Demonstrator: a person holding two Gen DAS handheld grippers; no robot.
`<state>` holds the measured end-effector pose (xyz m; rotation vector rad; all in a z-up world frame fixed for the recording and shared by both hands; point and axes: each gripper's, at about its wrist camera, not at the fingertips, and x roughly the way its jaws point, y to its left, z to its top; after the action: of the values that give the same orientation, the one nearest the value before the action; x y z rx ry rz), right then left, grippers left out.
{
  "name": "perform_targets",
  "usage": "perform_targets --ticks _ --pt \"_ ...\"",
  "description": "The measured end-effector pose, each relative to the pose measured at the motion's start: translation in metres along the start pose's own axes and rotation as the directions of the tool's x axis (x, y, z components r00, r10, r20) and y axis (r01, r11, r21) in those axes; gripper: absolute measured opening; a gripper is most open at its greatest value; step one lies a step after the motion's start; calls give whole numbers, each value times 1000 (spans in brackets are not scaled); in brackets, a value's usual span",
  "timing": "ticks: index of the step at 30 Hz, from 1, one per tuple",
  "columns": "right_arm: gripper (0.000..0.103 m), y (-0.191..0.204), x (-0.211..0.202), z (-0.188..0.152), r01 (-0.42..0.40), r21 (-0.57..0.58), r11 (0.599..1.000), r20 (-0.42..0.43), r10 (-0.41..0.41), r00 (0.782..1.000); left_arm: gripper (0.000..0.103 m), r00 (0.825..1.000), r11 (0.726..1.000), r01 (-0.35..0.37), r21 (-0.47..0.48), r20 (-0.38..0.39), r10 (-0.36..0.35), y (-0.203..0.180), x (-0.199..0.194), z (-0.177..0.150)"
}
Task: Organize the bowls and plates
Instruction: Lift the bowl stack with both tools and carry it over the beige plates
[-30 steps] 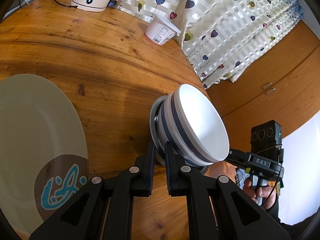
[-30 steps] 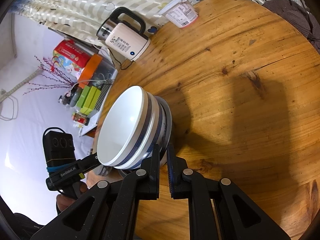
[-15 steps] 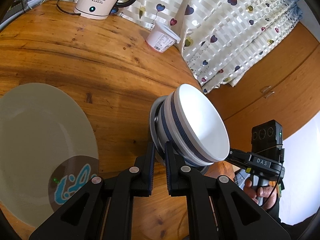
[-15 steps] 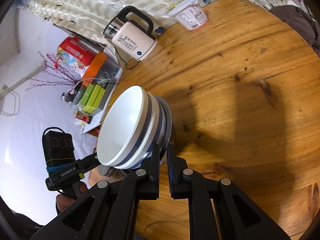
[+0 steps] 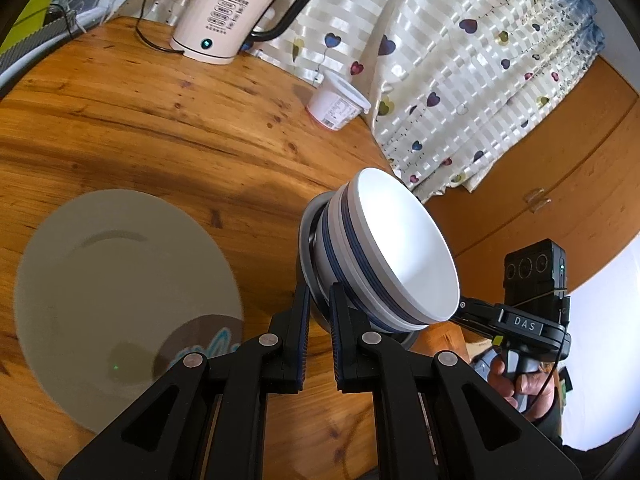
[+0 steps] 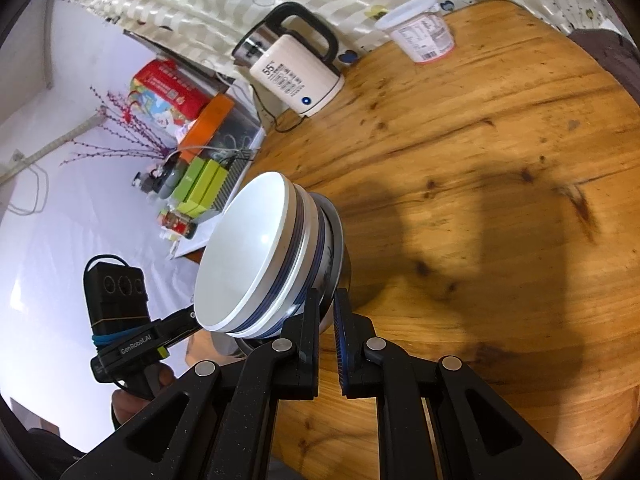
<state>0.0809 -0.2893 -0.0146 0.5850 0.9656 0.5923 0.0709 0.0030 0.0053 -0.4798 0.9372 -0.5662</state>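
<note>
A stack of white bowls with blue stripes (image 5: 404, 248) (image 6: 244, 252) sits tilted in a grey dish (image 5: 306, 232) and hangs above the round wooden table (image 5: 160, 128). My left gripper (image 5: 320, 292) is shut on the dish's rim at one side of the stack. At the opposite side my right gripper (image 6: 326, 296) is shut on the same rim (image 6: 336, 240). Each view shows the other gripper beyond the stack, its tips hidden by the bowls. A large grey plate with a blue mark (image 5: 100, 280) lies flat on the table to the left.
A cream electric kettle (image 5: 232, 12) (image 6: 296, 76) with its cord and a white yogurt tub (image 5: 336, 104) (image 6: 420, 36) stand at the table's far edge by a heart-patterned curtain (image 5: 460, 60). Boxes and clutter (image 6: 192, 152) sit beyond the table. A hand (image 5: 516, 384) holds the right gripper.
Both grippers have carried the bowl stack upward and across the table, grip unchanged. In the left wrist view more of the large plate and the kettle has come into view.
</note>
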Motion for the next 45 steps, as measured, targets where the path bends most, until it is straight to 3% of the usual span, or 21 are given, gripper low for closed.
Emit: perform_targets --ticks 23,45 --pt "9 53 55 5 -52 -81 995 -89 45 995 8 992 994 -75 -77 94 82 45 -57 -7" --pt "9 82 105 1 -80 -109 991 -183 59 981 8 980 978 -136 -158 125 157 80 -87 -20"
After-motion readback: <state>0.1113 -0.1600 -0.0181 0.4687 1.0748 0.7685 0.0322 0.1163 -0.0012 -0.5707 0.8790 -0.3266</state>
